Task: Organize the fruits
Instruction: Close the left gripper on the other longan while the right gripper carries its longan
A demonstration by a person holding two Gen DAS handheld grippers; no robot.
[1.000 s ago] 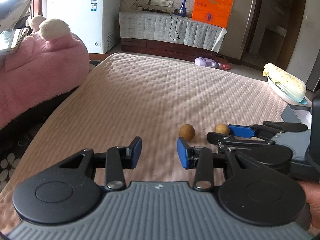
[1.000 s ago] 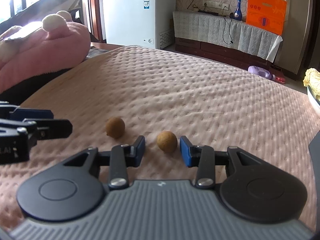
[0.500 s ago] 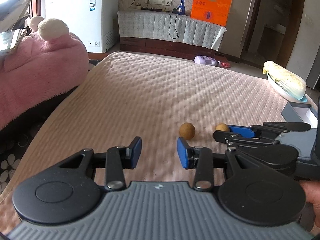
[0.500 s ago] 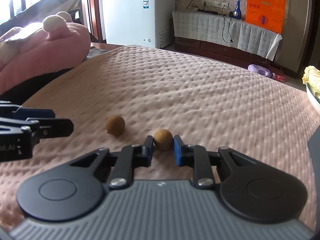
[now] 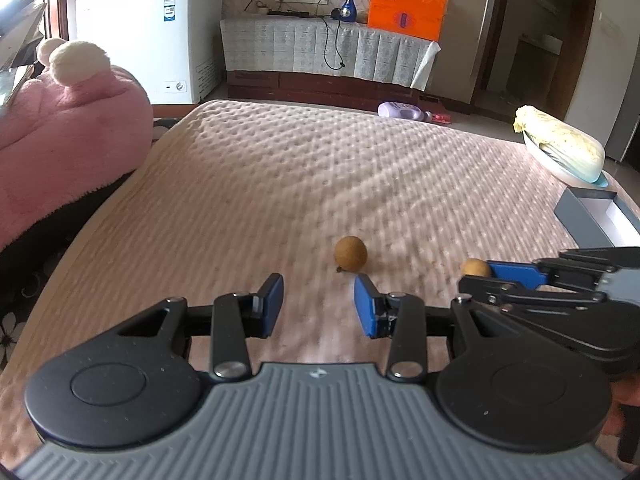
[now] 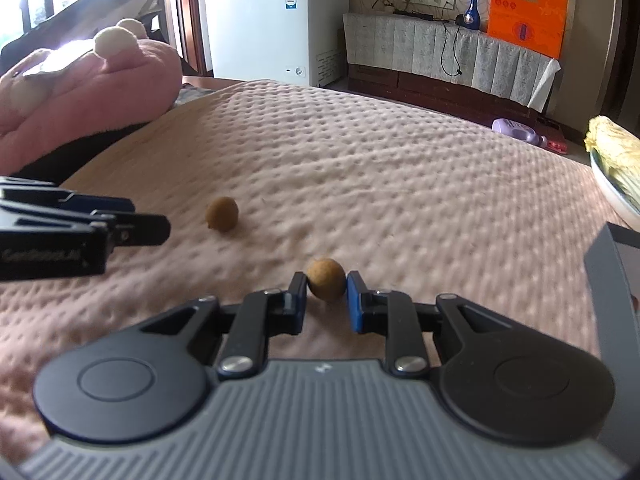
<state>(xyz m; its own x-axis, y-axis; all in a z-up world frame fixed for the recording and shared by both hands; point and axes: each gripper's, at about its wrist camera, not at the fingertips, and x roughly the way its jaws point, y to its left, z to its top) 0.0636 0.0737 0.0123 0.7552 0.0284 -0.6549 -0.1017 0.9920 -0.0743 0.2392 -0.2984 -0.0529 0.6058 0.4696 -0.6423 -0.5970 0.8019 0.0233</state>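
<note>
Two small brown fruits sit on the pink quilted bed [image 5: 280, 184], counted across both wrist views. At far left, one pink plush toy [image 5: 60, 120] with cream pompoms rests against the bed's edge, with one white chest freezer [image 5: 148, 32] behind it. The left tongs [image 5: 319, 304] hover low over the cover, blue pads spread wide with nothing between them. Just ahead of the right-hand pad lies the free fruit [image 5: 351, 253], resting on the bed and touched by neither tool; the right wrist view shows it [image 6: 222, 213] beside the left tongs' tips. To its right, the right tongs [image 6: 327, 298] have closed around the second fruit [image 6: 326, 284], one pad pressed to each side; whether it touches the cover cannot be told. From the left wrist view this held fruit [image 5: 475, 269] peeks out at the tip of the right tongs [image 5: 486, 274]. At far right stand one open grey box [image 5: 600, 216] and one dish [image 5: 556, 168] carrying a cabbage [image 5: 560, 140].
</note>
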